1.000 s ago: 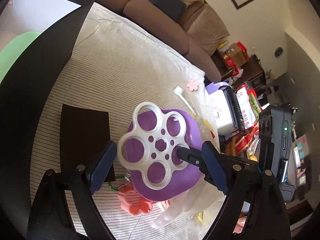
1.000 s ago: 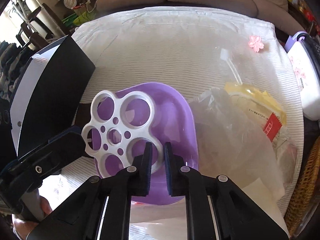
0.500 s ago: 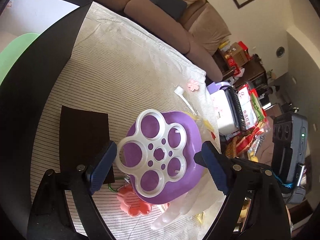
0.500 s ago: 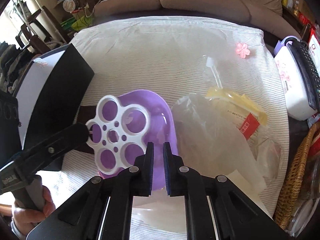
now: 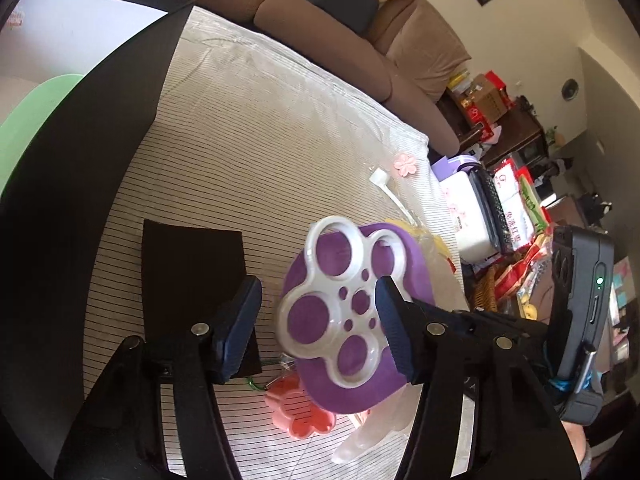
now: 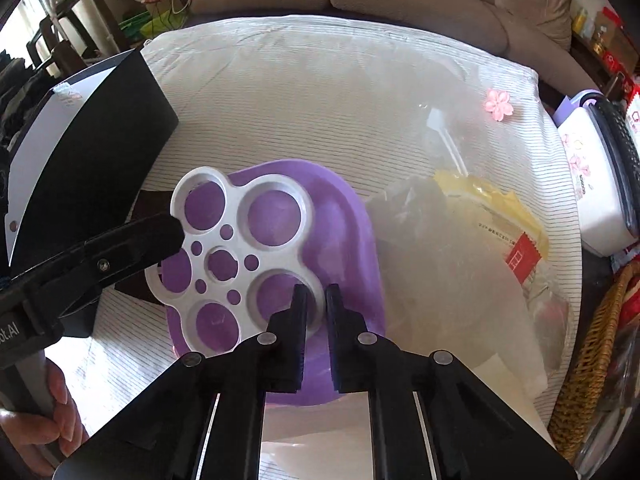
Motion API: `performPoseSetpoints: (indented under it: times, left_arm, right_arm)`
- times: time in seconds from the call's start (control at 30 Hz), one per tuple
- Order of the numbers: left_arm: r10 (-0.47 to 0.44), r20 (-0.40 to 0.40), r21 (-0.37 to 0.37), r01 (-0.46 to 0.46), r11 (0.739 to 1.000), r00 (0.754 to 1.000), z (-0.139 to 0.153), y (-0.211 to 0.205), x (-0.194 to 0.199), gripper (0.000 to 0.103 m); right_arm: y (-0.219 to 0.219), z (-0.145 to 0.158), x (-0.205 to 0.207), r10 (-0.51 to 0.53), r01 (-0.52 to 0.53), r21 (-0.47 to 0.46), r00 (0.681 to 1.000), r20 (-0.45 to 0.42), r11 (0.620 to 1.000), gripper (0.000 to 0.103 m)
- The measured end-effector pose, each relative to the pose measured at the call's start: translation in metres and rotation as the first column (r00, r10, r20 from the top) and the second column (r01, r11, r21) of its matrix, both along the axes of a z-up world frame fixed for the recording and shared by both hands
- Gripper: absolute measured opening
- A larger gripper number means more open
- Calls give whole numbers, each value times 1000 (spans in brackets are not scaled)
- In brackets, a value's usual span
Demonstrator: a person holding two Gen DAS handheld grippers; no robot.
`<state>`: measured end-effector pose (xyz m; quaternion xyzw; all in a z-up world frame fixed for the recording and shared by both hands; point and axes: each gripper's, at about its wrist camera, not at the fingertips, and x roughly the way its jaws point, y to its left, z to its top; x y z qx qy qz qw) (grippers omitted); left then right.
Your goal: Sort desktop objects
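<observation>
1. Where the striped tablecloth (image 6: 320, 92) covers the desk, you see the purple bowl (image 6: 352, 248) near its front edge, with the white perforated tray (image 6: 240, 248) lying across its mouth.
2. The tray is flower-shaped: five large round wells ring a central hole, with small holes between them. Purple shows through every opening. In the left wrist view the tray (image 5: 340, 308) appears tilted over the bowl (image 5: 404, 276).
3. Your right gripper (image 6: 316, 304) has its two fingers drawn close together, one inside the nearest well and one outside it, pinching the tray's rim.
4. Your left gripper (image 5: 320, 328) stands spread wide; one blue pad is just beside the tray's left lobe, the other overlaps its right side. Whether either pad touches the tray cannot be told.
5. A clear plastic bag (image 6: 460, 264) with a yellow packet inside lies just right of the bowl.
6. A black box (image 6: 92, 152) stands at the left, and a flat black card (image 5: 192, 272) lies beside the bowl.
7. A pink flower-shaped piece (image 5: 300, 412) rests at the bowl's near edge; a smaller pink flower (image 6: 498, 104) lies well apart, near the far right corner.
</observation>
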<state>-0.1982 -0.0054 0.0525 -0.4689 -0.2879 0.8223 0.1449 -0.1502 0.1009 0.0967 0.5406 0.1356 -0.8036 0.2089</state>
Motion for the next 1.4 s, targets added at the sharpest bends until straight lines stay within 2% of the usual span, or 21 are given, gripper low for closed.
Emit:
performPoseSetpoints:
  times: [0.2, 0.27, 0.33, 0.4, 0.53, 0.6, 0.63, 0.77, 0.97, 1.13, 1.4]
  left_arm:
    - [-14, 6, 57, 13, 998, 1000, -5, -3, 8, 55]
    - [-22, 25, 82, 20, 996, 999, -9, -2, 5, 55]
    - [-22, 51, 91, 18, 996, 998, -15, 1, 3, 52]
    - [-18, 71, 93, 11, 996, 997, -21, 4, 4, 40]
    - [-27, 74, 37, 25, 999, 997, -26, 9, 9, 34]
    - [-26, 77, 13, 25, 1000, 997, -28, 9, 10, 19]
    - [-22, 79, 9, 22, 1000, 997, -28, 7, 11, 17]
    - [-23, 79, 13, 22, 1000, 997, -27, 4, 13, 16]
    - [-9, 24, -43, 10, 999, 1000, 3, 2, 21, 16]
    - [-43, 5, -65, 43, 997, 999, 22, 7, 23, 16]
    - [-104, 71, -163, 114, 980, 992, 3, 33, 11, 17]
  right_arm:
    - [0, 27, 3, 10, -11, -34, 1000, -16, 999, 7]
    - [-1, 30, 5, 13, -14, -48, 1000, -2, 999, 7]
    - [-2, 28, 5, 10, -10, -24, 1000, -5, 1000, 7]
    - [1, 20, 2, -11, 12, -22, 1000, 18, 1000, 7]
    - [9, 6, -1, -39, 40, -35, 998, 52, 999, 7]
    - [9, 2, 1, -37, 39, -31, 998, 55, 999, 7]
    - [10, 1, 1, -38, 40, -30, 998, 53, 999, 7]
    - [11, 4, 2, -39, 42, -52, 998, 56, 998, 7]
    - [10, 23, 7, -24, 26, -84, 999, 26, 996, 8]
    - [16, 40, 12, -24, 25, -86, 1000, 16, 996, 8]
    - [31, 20, 7, -61, 65, -70, 997, 56, 995, 8]
